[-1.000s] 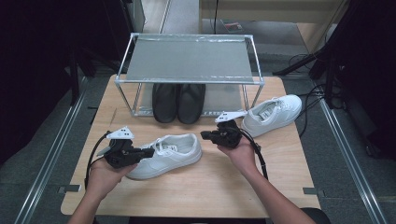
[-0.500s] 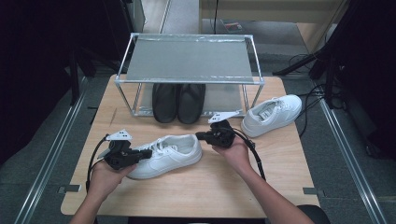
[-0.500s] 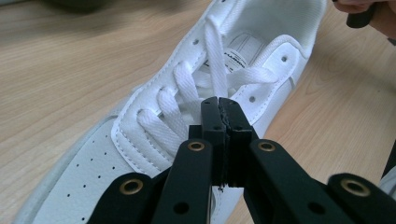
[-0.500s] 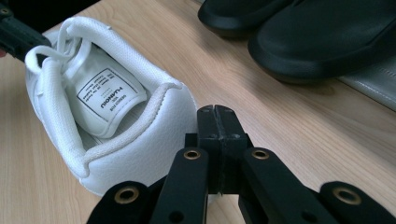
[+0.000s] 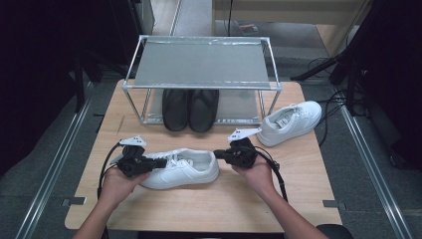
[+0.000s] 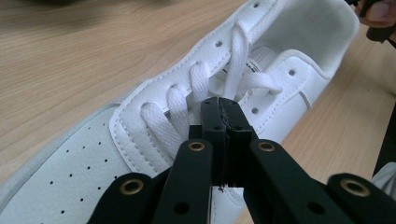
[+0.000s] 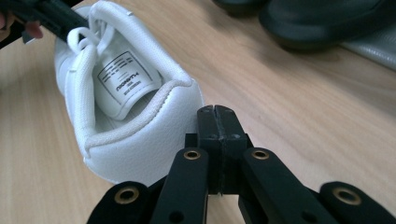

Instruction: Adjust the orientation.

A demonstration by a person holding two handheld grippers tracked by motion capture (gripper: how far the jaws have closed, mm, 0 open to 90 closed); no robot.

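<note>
Closing in on the near white shoe [image 5: 181, 168], lying toe to nine o'clock at table centre. Left gripper [image 5: 160, 163], jaws shut and empty, tips over the laces [image 6: 187, 100] (touching or hovering, hard to tell). Right gripper [image 5: 219, 154], likewise closed on nothing, at the heel [image 7: 144, 140] from three o'clock. Probably bracketing the shoe before a lift; next, opening both jaws to grip it.

Looks like a lab or test room to me, not a home: a plain wooden table [image 5: 209, 209] standing between metal floor rails [image 5: 47, 174], loose cables [image 5: 328, 107] on grey carpet, dark gear all around, and a bare metal-frame rack [image 5: 201, 64].
</note>
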